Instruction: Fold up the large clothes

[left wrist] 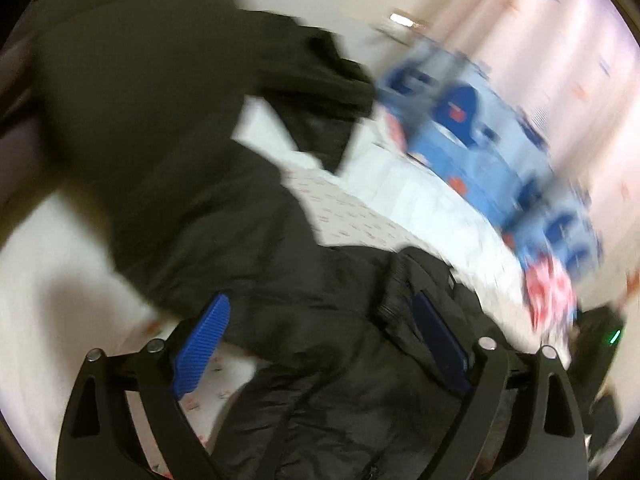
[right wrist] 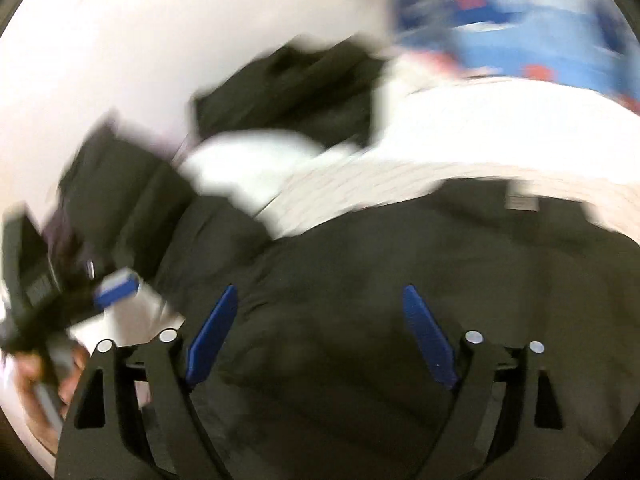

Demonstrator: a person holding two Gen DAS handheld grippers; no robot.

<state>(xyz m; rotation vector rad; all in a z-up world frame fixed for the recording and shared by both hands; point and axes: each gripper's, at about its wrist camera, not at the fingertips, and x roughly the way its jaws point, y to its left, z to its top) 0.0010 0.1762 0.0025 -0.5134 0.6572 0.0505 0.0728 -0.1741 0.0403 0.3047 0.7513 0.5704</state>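
Note:
A large black padded jacket [left wrist: 224,208] lies spread over a white bed sheet [left wrist: 360,216]. It also shows in the right wrist view [right wrist: 400,264]. My left gripper [left wrist: 320,312] is open, its blue pads wide apart just above the jacket, with a ribbed cuff [left wrist: 394,292] beside the right pad. My right gripper [right wrist: 320,300] is open over the jacket's flat body. The left gripper [right wrist: 104,292] appears blurred at the left of the right wrist view. Both views are motion-blurred.
A blue patterned quilt or pillow [left wrist: 500,152] lies at the far side of the bed, also in the right wrist view [right wrist: 520,40]. A second dark fabric piece [right wrist: 296,92] lies further back. A pale wall [left wrist: 540,20] stands behind.

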